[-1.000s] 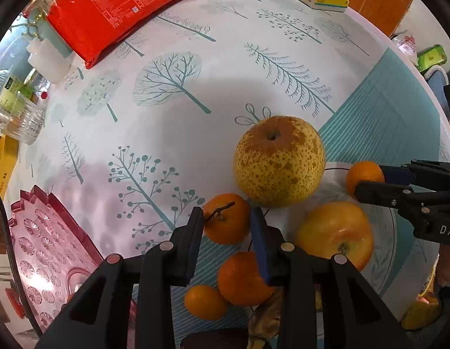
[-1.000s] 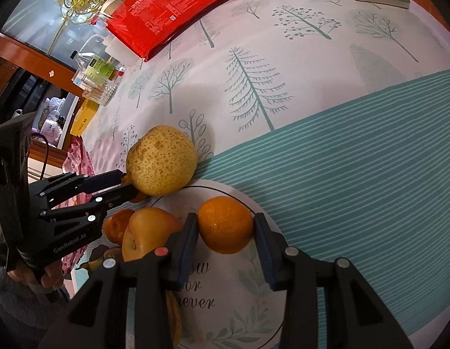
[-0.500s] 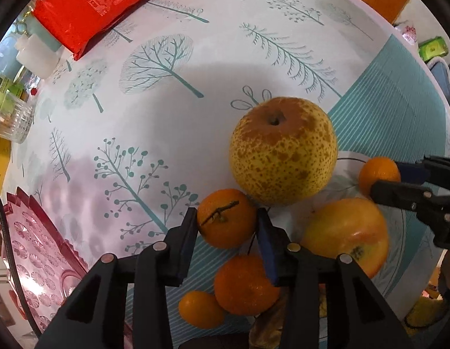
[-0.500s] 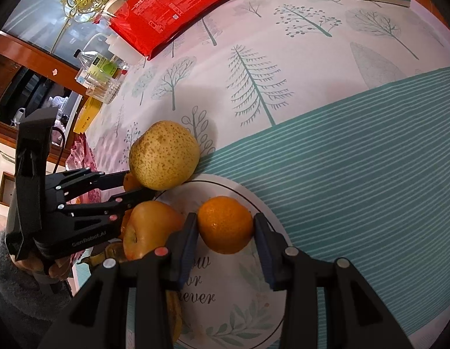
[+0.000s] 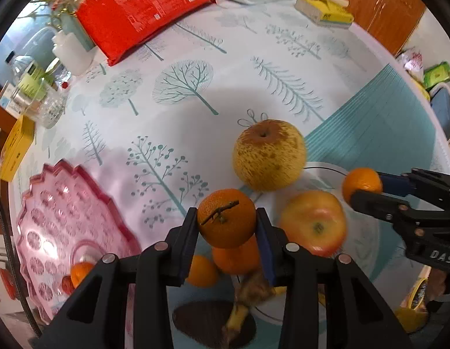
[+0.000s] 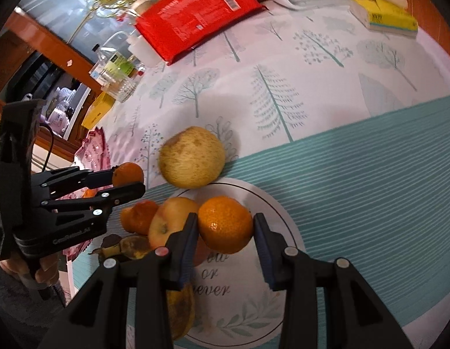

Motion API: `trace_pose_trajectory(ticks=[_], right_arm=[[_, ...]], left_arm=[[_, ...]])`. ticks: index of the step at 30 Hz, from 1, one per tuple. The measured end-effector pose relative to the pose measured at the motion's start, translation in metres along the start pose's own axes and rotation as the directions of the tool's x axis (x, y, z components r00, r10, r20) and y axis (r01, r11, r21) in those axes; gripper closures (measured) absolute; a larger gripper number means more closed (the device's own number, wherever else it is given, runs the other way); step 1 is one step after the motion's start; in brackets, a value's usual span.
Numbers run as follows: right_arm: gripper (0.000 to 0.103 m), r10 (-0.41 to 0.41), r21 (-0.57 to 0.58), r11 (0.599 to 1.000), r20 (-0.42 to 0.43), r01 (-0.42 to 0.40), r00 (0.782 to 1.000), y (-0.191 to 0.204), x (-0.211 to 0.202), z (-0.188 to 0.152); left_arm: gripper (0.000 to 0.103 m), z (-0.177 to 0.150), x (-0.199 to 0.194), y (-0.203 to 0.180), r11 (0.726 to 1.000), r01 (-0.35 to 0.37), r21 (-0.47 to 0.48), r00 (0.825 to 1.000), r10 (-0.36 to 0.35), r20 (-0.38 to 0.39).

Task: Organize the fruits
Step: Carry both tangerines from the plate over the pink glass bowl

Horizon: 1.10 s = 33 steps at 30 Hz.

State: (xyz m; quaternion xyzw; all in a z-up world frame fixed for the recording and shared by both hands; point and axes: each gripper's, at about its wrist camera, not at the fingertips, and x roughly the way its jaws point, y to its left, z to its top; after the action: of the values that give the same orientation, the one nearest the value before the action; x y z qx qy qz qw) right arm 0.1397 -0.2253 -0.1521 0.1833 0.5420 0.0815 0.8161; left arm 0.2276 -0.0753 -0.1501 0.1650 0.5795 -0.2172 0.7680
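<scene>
Each hand-held gripper, left (image 5: 227, 229) and right (image 6: 225, 229), is clamped on a small orange mandarin; one mandarin seems already in the pink scalloped glass tray (image 5: 50, 203); the speckled yellow pear (image 5: 268, 154) and red-yellow apple (image 5: 313, 222) remain.

Stemmed tangerine (image 5: 226, 218) and plain tangerine (image 6: 225, 225), each lifted in a gripper; speckled pear (image 5: 268, 154) at 12 o'clock of apple (image 5: 313, 223), more tangerines (image 5: 236, 255) at 7.
</scene>
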Motion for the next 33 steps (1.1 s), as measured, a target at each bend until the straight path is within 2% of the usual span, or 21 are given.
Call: trace_pose_trajectory(ticks=[11,16,20,26,33], right_arm=[[0.065,-0.048,-0.097,0.994,0.061,0.054,0.997,0.059,-0.036,-0.019],[0.065,-0.051,-0.138,0.988,0.088,0.063,0.995,0.092,-0.049,-0.028],[0.065,-0.038,-0.17,0.984,0.118,0.058,0.992,0.122,-0.059,-0.031],[0.065,-0.005,-0.243,0.969,0.178,0.049,0.984,0.173,-0.073,-0.022],[0.065,0.042,-0.327,0.945,0.222,0.034,0.974,0.234,-0.073,-0.001]], left_arm=[[0.066,-0.051,-0.066,0.009,0.998,0.033,-0.057,0.996,-0.028,0.081],[0.066,-0.075,-0.097,0.024,0.996,0.022,-0.084,0.992,-0.012,0.122],[0.066,-0.092,-0.126,0.048,0.992,0.001,-0.123,0.986,0.019,0.164],[0.066,-0.116,-0.169,0.094,0.983,-0.068,-0.172,0.966,0.108,0.236],[0.066,-0.134,-0.193,0.152,0.951,-0.141,-0.276,0.938,0.218,0.27]])
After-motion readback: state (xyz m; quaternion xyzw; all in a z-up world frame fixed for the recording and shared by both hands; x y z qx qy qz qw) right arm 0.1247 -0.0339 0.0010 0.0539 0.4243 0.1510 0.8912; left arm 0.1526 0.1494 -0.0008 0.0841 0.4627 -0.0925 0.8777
